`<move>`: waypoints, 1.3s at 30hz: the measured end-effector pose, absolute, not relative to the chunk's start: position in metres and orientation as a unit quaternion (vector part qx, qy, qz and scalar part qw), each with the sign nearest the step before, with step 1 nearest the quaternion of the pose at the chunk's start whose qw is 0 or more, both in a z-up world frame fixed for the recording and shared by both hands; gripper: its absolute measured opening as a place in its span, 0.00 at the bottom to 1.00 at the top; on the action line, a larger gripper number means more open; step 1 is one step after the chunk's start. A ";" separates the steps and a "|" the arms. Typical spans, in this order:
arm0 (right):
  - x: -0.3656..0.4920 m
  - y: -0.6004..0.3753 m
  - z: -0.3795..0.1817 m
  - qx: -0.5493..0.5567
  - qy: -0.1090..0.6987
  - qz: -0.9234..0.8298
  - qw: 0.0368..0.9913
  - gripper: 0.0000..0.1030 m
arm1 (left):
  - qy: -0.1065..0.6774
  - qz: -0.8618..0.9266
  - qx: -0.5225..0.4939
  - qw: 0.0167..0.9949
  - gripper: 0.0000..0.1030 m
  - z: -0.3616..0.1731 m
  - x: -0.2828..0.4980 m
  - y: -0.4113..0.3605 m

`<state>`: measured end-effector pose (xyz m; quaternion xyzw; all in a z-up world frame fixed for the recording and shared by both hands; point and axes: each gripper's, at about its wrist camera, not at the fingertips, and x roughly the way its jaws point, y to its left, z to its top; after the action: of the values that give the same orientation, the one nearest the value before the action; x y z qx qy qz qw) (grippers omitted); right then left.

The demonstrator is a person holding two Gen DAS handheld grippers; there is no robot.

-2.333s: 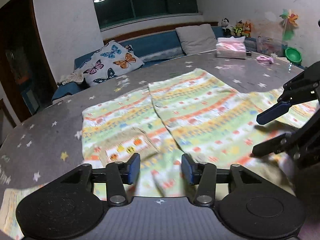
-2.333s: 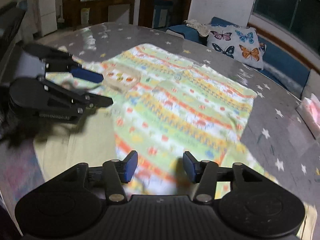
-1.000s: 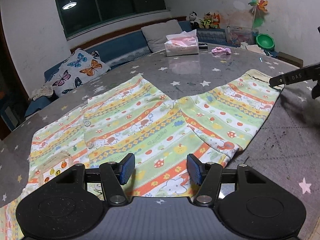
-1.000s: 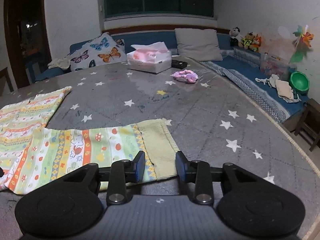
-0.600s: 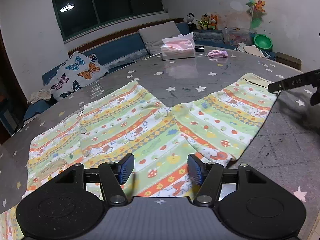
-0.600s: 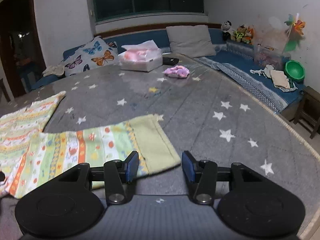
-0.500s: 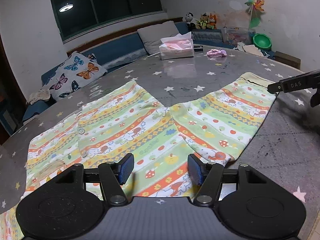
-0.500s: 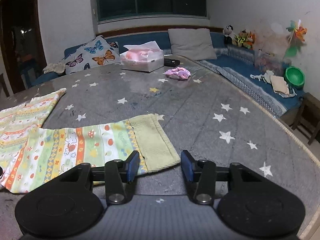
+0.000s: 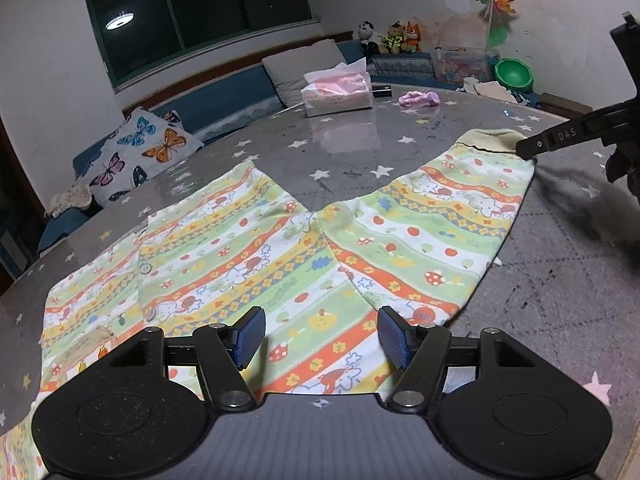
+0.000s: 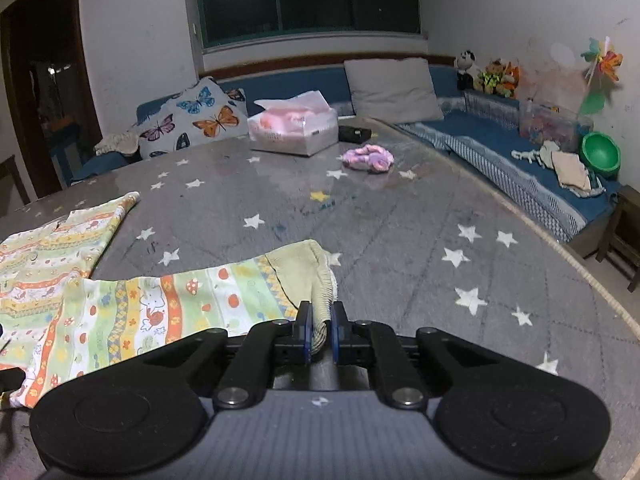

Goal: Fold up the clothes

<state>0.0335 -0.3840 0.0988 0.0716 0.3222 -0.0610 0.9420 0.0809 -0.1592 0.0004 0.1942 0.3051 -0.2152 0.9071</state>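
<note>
1. Two tongs work at one garment: the left tongs (image 9: 320,338) hover with their blue pads wide apart just above the near hem of the patterned shirt (image 9: 256,264), holding nothing.
2. The right tongs (image 10: 319,332) are clamped together on the sleeve cuff (image 10: 310,276), the pale green ribbed band pinched between the pads and bunched up a little there.
3. The shirt lies spread flat on the worktop (image 9: 552,280), a grey surface printed with stars; its body sits to the left and its sleeve (image 9: 432,232) stretches out to the right.
4. In the left wrist view one black finger of the right tongs, marked with letters, meets the cuff at the sleeve's far right end.
5. The shirt's print runs in bands of green, yellow, orange and white with small animals, mushrooms and apples; a row of buttons shows down the front.
6. Farther back on the worktop stand a tissue box (image 10: 294,128) with pink contents, a purple scrunchie (image 10: 368,158) and a small dark object just beside the box.
7. Beyond the worktop runs a blue sofa (image 10: 500,148) with a butterfly cushion (image 10: 196,118), a grey pillow (image 10: 390,88), plush toys (image 10: 486,74), a green bowl (image 10: 600,154) and a pinwheel (image 10: 604,62) against the wall.
</note>
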 end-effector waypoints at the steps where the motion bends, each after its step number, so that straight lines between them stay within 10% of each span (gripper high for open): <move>1: 0.033 -0.383 0.105 0.073 0.318 -0.058 0.943 0.08 | 0.305 -0.216 0.193 0.907 0.64 0.001 0.081 -0.159; 17: 0.046 -0.241 0.235 -0.006 0.232 0.143 0.962 0.08 | 0.273 -0.151 0.114 0.943 0.74 0.025 0.062 -0.071; 39: 0.058 -0.091 0.172 -0.073 0.321 0.279 0.902 0.18 | 0.269 -0.035 0.034 0.962 0.77 0.031 0.039 0.035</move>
<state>0.0582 -0.0908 0.1718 -0.0734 0.3206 0.2790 0.9022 0.0392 0.0354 0.0309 0.0340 0.2693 -0.0351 0.9618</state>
